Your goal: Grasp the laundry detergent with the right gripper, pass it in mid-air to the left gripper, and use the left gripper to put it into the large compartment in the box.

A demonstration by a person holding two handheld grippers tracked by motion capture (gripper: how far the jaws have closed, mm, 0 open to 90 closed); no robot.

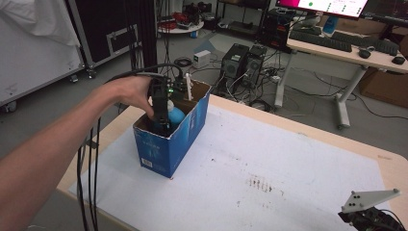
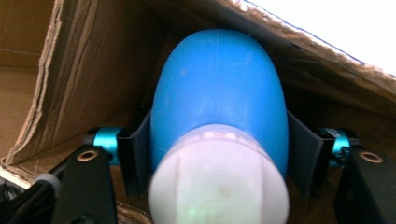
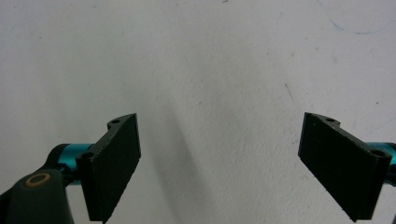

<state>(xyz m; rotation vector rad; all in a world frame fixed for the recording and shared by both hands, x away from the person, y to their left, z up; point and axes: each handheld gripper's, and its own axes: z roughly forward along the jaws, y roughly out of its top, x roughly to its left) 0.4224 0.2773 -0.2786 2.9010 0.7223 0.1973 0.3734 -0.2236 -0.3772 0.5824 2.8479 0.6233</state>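
A blue cardboard box stands open-topped at the nine o'clock side of the white-covered table, a person's left hand reaching down into it from the eight o'clock direction. The left gripper sits inside the box, its two jaws clamped on either side of a blue bottle. A white upright piece pokes above the box rim at its twelve o'clock end.

The left gripper view brings the grip up close: the blue bottle fills the space between the black pads, its pale translucent cap nearest the camera at six o'clock, with the box's brown inner walls and a torn flap edge behind it. The high view cannot resolve the cap or the pads.

The right gripper rests at the table's five o'clock corner, well apart from the box. Its own view shows the right gripper with jaws spread wide over bare white table covering, nothing between them.
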